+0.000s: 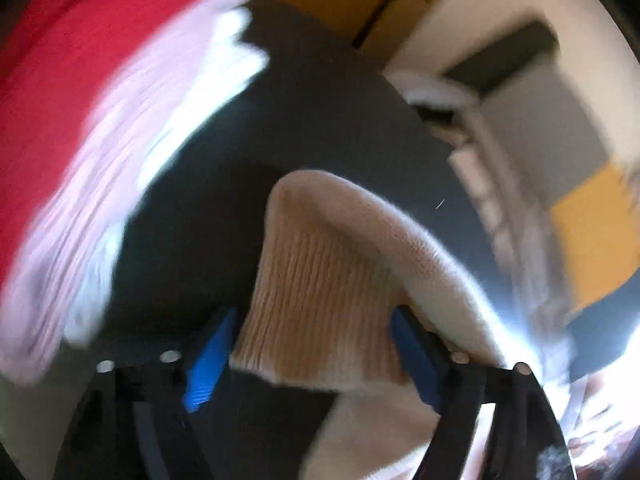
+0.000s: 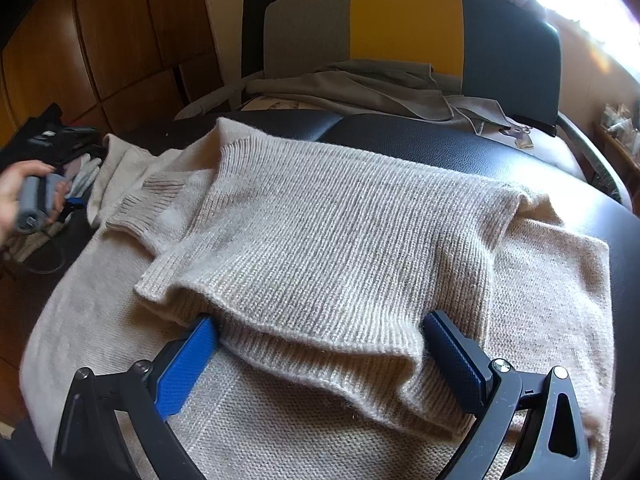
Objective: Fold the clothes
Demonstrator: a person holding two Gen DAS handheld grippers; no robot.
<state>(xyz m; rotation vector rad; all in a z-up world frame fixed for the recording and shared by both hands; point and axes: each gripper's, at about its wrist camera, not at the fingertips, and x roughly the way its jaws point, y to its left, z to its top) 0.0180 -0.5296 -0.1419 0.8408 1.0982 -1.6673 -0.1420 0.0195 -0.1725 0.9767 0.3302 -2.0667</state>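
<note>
On the dark seat: the beige knitted sweater [image 2: 340,216] lies spread over the black cushion [image 2: 520,168], its ribbed lower part folded back over the body.
Right gripper [image 2: 316,354]: at the near fold, jaws spread wide on either side of the doubled ribbed edge; blue pads beside the knit, not squeezing it.
Left gripper [image 1: 310,354]: jaws spread, a ribbed beige cuff or hem [image 1: 320,280] standing up between the blue pads, not clearly pinched.
Only the right view shows: the whole garment, a sleeve cuff [image 2: 156,192] at far left, and a hand [image 2: 20,196] at the left edge gripping a grey handle.
Only the left view shows: a red cloth [image 1: 80,40] and a pale cloth [image 1: 120,160] smeared across the left side.
Around: a grey garment [image 2: 360,88] crumpled behind the sweater; a chair back [image 2: 404,24] in grey, yellow and dark blue; wooden cupboard doors [image 2: 100,40] at far left.
Hard to make out: the left view is heavily blurred; glare whitens the right view's far right corner.
</note>
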